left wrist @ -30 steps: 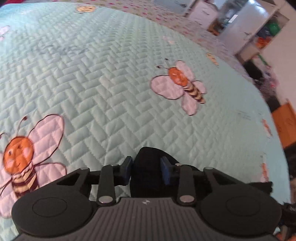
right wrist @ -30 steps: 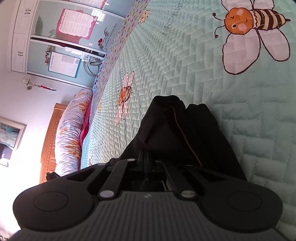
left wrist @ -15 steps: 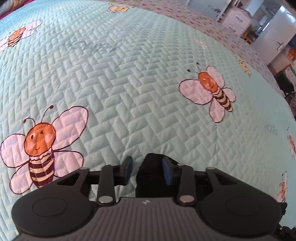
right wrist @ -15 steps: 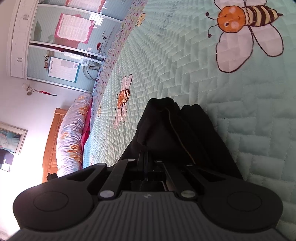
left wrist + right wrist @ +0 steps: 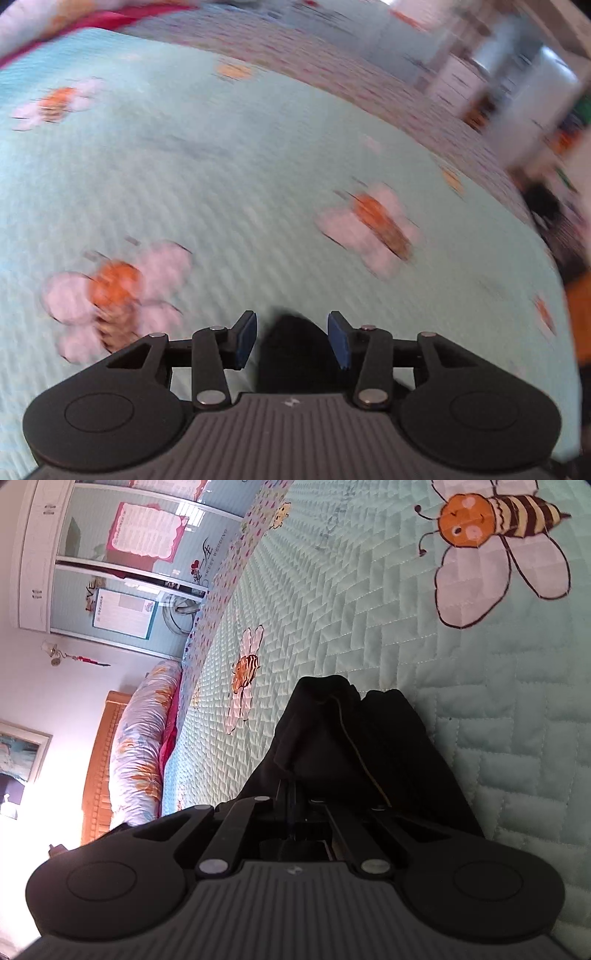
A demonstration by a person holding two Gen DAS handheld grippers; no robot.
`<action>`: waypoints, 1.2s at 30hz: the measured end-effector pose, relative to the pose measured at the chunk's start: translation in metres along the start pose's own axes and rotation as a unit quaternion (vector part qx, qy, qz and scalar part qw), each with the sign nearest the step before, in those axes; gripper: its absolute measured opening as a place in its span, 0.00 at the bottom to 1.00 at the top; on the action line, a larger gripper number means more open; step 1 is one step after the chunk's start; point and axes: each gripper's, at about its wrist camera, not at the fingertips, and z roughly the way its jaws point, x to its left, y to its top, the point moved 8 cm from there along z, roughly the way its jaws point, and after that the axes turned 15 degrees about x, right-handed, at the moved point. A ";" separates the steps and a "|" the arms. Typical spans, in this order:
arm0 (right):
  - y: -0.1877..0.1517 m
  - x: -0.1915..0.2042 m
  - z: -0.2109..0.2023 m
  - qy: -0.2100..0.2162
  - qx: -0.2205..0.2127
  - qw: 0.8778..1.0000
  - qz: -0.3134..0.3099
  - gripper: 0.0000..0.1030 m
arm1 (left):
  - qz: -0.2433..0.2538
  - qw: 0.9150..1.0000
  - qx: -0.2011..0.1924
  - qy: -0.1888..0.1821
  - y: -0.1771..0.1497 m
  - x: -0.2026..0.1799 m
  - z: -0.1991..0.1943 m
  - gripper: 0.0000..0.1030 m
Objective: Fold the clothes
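Note:
A black garment [image 5: 351, 738] lies bunched on a mint quilted bedspread [image 5: 480, 701] printed with bees. My right gripper [image 5: 291, 786] is shut on a fold of it, low over the bed, with cloth draped around both fingers. In the blurred left wrist view, a corner of the same black garment [image 5: 295, 369] shows below my left gripper [image 5: 291, 338]. Its jaws are opening, and the blue pads [image 5: 245, 339] stand apart from the cloth on both sides without pressing it. This gripper hangs above the bedspread [image 5: 221, 184].
A flowered bolster [image 5: 140, 738] and a wooden headboard [image 5: 96, 768] are at the far end of the bed, with a wardrobe [image 5: 110, 554] behind them. White furniture [image 5: 517, 92] stands blurred beyond the bed's right edge.
My left gripper has lifted away from the bed and its jaws have widened, releasing the black cloth, which now looks smaller between the pads. The right gripper has kept still.

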 end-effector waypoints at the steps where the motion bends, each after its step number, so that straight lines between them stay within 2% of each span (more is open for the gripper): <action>1: 0.000 0.000 0.000 0.001 0.001 1.000 -0.002 0.00 | 0.025 1.000 0.012 -0.014 -0.008 -0.011 0.002 0.44; 3: 0.000 -0.001 0.000 0.006 0.002 1.000 -0.001 0.00 | 0.050 0.998 0.033 -0.007 -0.018 -0.019 0.015 0.44; 5: 0.000 -0.002 0.000 0.007 0.002 1.000 -0.001 0.00 | 0.049 0.997 0.052 0.014 -0.022 -0.011 0.042 0.44; 6: -0.001 -0.002 -0.001 0.006 0.002 1.000 -0.004 0.00 | 0.043 0.997 0.053 0.031 -0.020 -0.001 0.053 0.39; 7: -0.001 -0.002 -0.001 0.005 0.002 1.000 -0.006 0.00 | 0.040 0.997 0.044 0.045 -0.016 0.009 0.058 0.39; 8: -0.002 -0.002 -0.002 0.003 0.002 1.000 -0.010 0.00 | 0.040 0.997 0.022 0.067 -0.008 0.016 0.057 0.48; 10: -0.002 -0.002 -0.003 0.002 0.001 1.000 -0.014 0.00 | 0.022 0.997 0.008 0.078 0.007 0.027 0.054 0.48; 12: -0.003 -0.001 -0.004 0.001 0.001 1.000 -0.019 0.00 | -0.013 0.998 0.007 0.056 0.013 0.035 0.043 0.44; 14: -0.004 0.003 -0.006 -0.001 0.003 1.000 -0.028 0.00 | -0.013 1.000 -0.007 0.021 0.009 0.024 0.024 0.44; 15: -0.006 0.006 -0.007 -0.001 0.002 0.999 -0.036 0.00 | 0.002 1.000 -0.006 -0.011 0.003 0.012 0.018 0.44; 16: -0.007 0.009 -0.010 0.002 0.000 0.999 -0.040 0.06 | 0.023 0.999 -0.001 -0.046 -0.007 -0.004 0.012 0.44; 17: -0.009 0.015 -0.014 0.008 -0.006 0.999 -0.047 0.07 | 0.045 0.996 0.005 -0.081 -0.016 -0.019 0.005 0.46; 19: -0.012 0.028 -0.021 0.021 -0.017 0.998 -0.062 0.07 | 0.080 0.989 0.027 -0.122 -0.036 -0.045 0.003 0.47; 21: -0.014 0.044 -0.019 0.046 -0.004 0.997 -0.065 0.07 | 0.085 0.985 0.059 -0.139 -0.048 -0.056 0.019 0.48; 22: -0.015 0.052 -0.018 0.058 0.003 0.996 -0.067 0.08 | 0.080 0.986 0.068 -0.126 -0.049 -0.054 0.031 0.48; 23: -0.015 0.060 -0.013 0.054 0.011 0.995 -0.078 0.09 | 0.073 0.988 0.066 -0.115 -0.047 -0.050 0.038 0.46; 24: -0.015 0.066 -0.005 0.052 0.024 0.995 -0.084 0.10 | 0.061 0.989 0.063 -0.119 -0.044 -0.046 0.044 0.46; 26: -0.014 0.079 0.012 0.047 0.051 0.993 -0.096 0.19 | 0.038 0.987 0.055 -0.147 -0.034 -0.038 0.047 0.46; 30: -0.031 0.092 0.061 0.072 0.135 0.984 -0.089 0.22 | 0.055 0.985 0.066 -0.147 -0.025 -0.036 0.063 0.46; 31: -0.040 0.084 0.073 0.048 0.158 0.983 -0.085 0.22 | 0.059 0.985 0.069 -0.149 -0.024 -0.035 0.066 0.46; 32: -0.049 0.076 0.084 0.022 0.181 0.980 -0.081 0.12 | 0.062 0.984 0.069 -0.152 -0.024 -0.034 0.065 0.45; 33: -0.053 0.069 0.082 0.014 0.178 0.980 -0.087 0.03 | 0.064 0.983 0.068 -0.155 -0.025 -0.032 0.064 0.45; 36: -0.062 0.051 0.068 0.000 0.169 0.981 -0.095 0.00 | 0.071 0.983 0.065 -0.158 -0.026 -0.027 0.064 0.42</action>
